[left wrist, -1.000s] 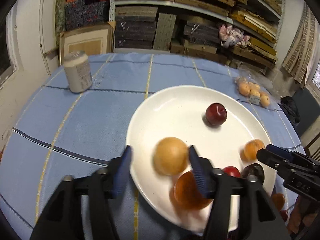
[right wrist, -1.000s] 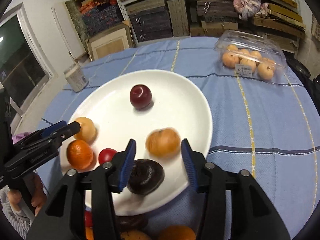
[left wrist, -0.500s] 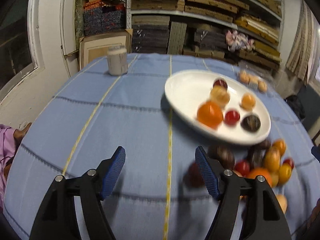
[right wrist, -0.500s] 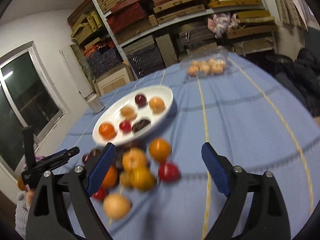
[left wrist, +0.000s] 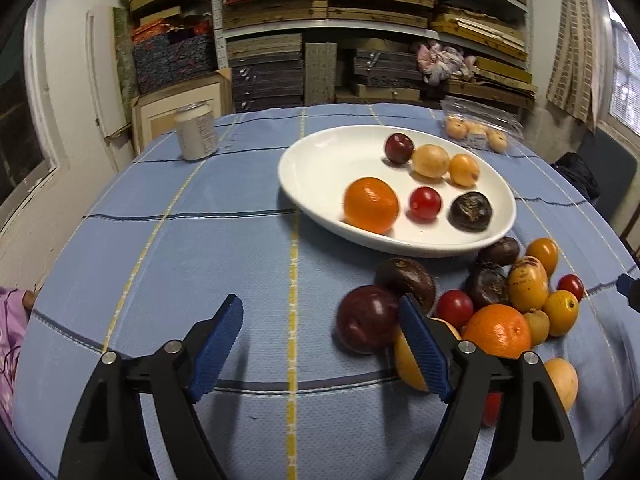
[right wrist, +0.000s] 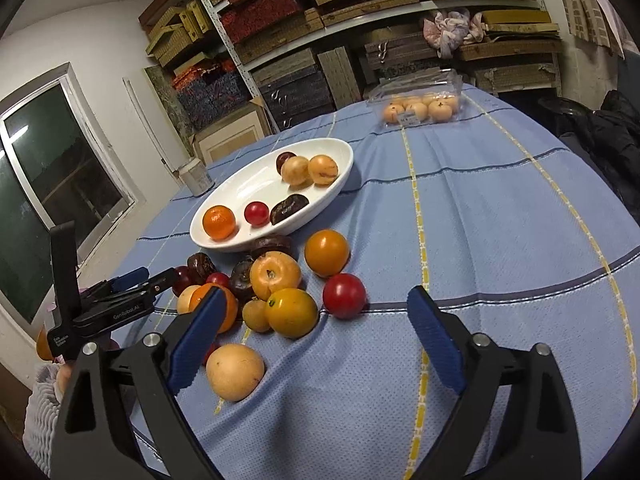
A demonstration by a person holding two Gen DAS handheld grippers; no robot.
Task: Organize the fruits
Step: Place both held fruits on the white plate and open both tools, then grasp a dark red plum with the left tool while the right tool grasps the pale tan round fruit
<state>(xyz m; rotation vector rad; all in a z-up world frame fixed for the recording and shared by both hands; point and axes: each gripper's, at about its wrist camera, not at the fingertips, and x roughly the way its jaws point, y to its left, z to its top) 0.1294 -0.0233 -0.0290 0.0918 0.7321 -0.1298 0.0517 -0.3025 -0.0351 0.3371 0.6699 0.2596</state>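
White and shallow, the plate [left wrist: 320, 168] lies ahead and slightly right of the left gripper [left wrist: 320, 344], and it holds six fruits: one orange [left wrist: 371, 204], one red tomato [left wrist: 425, 202], one dark wrinkled fruit [left wrist: 471, 211], two pale yellow-orange fruits [left wrist: 430, 160] side by side and one dark red plum [left wrist: 398, 148] at the far side. Nearer, just right of the left gripper's spread, empty jaws, a loose heap of fruit [left wrist: 500, 292] rests on the blue checked tablecloth [left wrist: 180, 240]; its large dark plum [left wrist: 366, 319] sits against the inner face of the right-hand finger, which hides part of a yellow fruit behind it. The heap numbers at least a dozen, though overlap prevents an exact count. From the right wrist camera, the right gripper [right wrist: 316, 332] is also spread wide with nothing between its jaws; a red tomato [right wrist: 344, 295] and an orange-yellow fruit [right wrist: 292, 312] lie just ahead, and a pale round fruit [right wrist: 235, 372] sits beside its left finger. One can [left wrist: 196, 131] stands far left, and one clear box of small fruit [right wrist: 420, 100] far beyond the plate.
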